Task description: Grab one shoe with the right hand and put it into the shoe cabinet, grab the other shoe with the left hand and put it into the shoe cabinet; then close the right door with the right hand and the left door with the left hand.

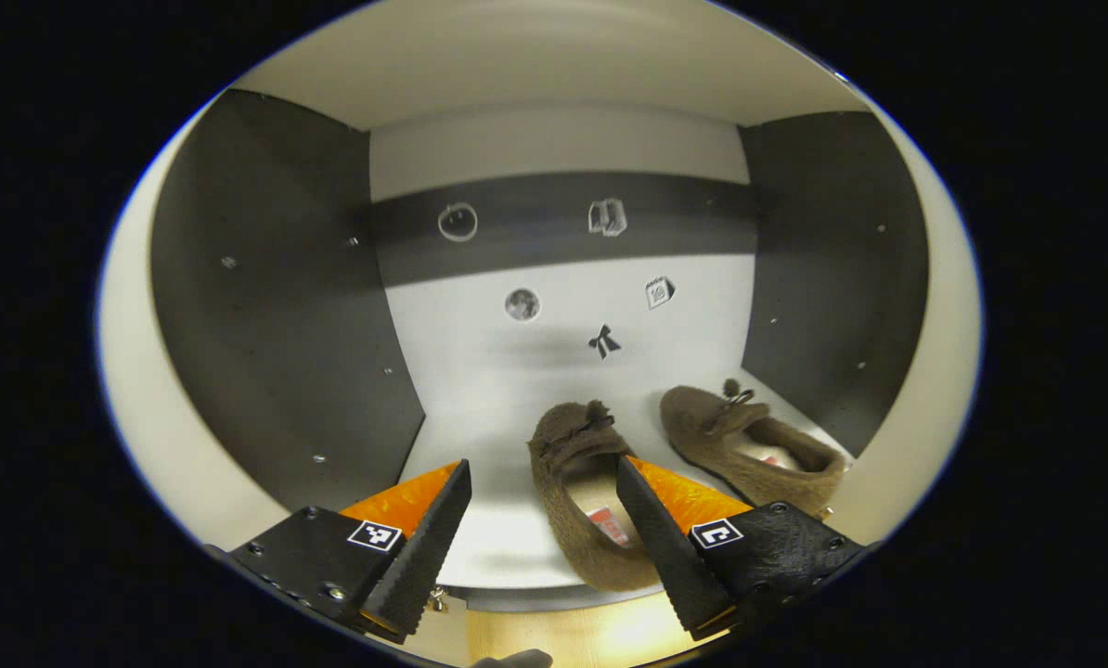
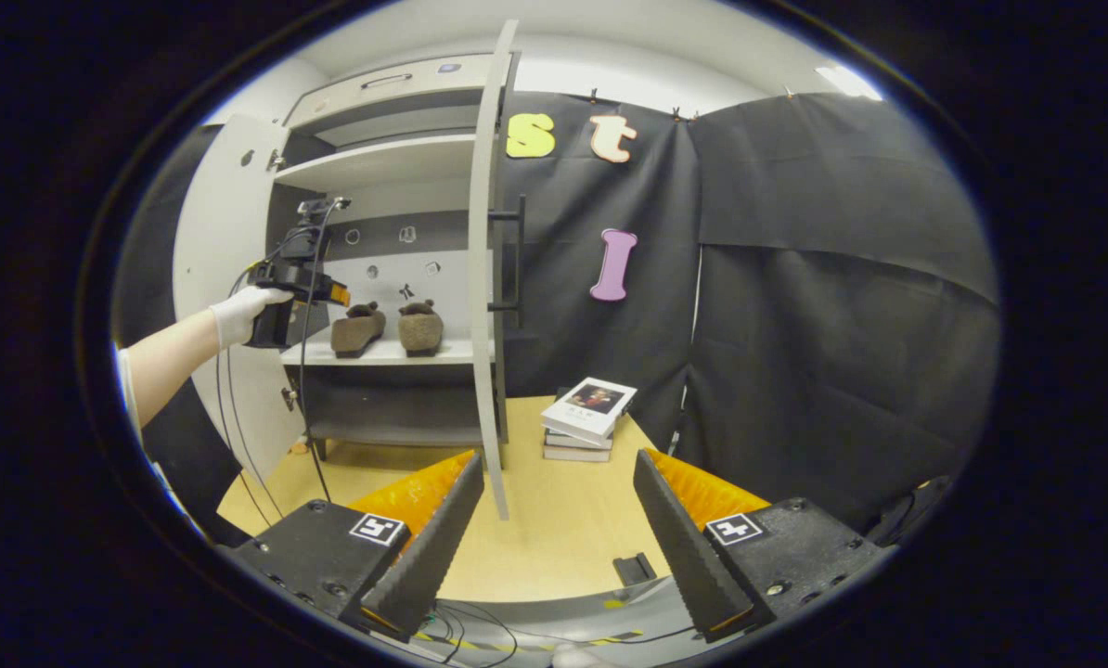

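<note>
Shoes (image 1: 582, 492) (image 1: 749, 445) sit side by side on the cabinet shelf (image 1: 480, 408), soft and light. Both my claws (image 1: 545, 538) (image 2: 554, 529) gape empty; the stiff right door (image 2: 487, 278) wants its bar handle (image 2: 517, 255).

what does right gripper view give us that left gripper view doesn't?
Right gripper view alone: both open cabinet doors, right door edge-on, a stack of books on the floor, the black cloth wall, and the gloved hand holding the left gripper at the shelf. Left gripper view alone: its own open fingers close over the shelf. Shared: both brown shoes on that shelf, wall stickers behind.
</note>
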`<state>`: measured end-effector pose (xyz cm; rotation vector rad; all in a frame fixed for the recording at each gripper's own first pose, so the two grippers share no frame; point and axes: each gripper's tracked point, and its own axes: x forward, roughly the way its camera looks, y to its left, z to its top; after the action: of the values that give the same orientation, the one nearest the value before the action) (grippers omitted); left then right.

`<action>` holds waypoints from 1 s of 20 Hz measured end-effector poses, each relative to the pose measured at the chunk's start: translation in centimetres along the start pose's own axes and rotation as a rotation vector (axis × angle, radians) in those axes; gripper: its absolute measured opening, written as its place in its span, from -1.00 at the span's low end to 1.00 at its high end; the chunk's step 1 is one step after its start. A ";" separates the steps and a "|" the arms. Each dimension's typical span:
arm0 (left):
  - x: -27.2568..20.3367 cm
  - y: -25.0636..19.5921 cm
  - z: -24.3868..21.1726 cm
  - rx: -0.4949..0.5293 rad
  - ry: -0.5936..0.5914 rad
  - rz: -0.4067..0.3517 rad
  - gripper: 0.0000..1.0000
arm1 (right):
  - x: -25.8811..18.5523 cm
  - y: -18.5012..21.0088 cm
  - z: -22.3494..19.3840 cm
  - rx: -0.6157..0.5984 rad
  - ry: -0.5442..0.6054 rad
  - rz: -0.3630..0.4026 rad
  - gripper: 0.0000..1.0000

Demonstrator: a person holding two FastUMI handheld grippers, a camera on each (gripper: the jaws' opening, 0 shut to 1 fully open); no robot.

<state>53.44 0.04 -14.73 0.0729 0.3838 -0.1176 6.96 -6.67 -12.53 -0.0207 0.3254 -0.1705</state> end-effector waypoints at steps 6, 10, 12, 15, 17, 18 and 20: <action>-11.3 -0.4 2.1 0.019 -0.171 0.009 1.00 | -2.3 2.2 0.3 0.002 -0.027 0.048 1.00; -18.6 -0.9 1.7 0.027 -0.226 0.007 1.00 | -3.8 3.6 1.1 0.012 -0.068 0.095 1.00; -22.5 -1.3 1.2 0.013 -0.249 0.001 1.00 | -4.5 4.1 1.6 0.023 -0.088 0.113 1.00; -27.9 -2.1 -0.2 -0.015 -0.275 -0.011 1.00 | -5.2 4.9 1.8 0.040 -0.098 0.138 1.00; -30.8 -2.0 -1.2 -0.020 -0.295 -0.001 0.93 | -5.6 5.1 2.1 0.043 -0.107 0.148 1.00; -32.5 -2.0 -1.8 -0.018 -0.305 0.006 1.00 | -5.8 5.1 2.1 0.041 -0.113 0.151 1.00; -35.2 -1.9 -2.9 -0.010 -0.317 0.016 1.00 | -5.9 5.0 2.4 0.045 -0.120 0.155 1.00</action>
<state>19.69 1.98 -4.21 0.0465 0.0668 -0.1092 3.02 -0.72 -8.60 0.0390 0.2021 -0.0226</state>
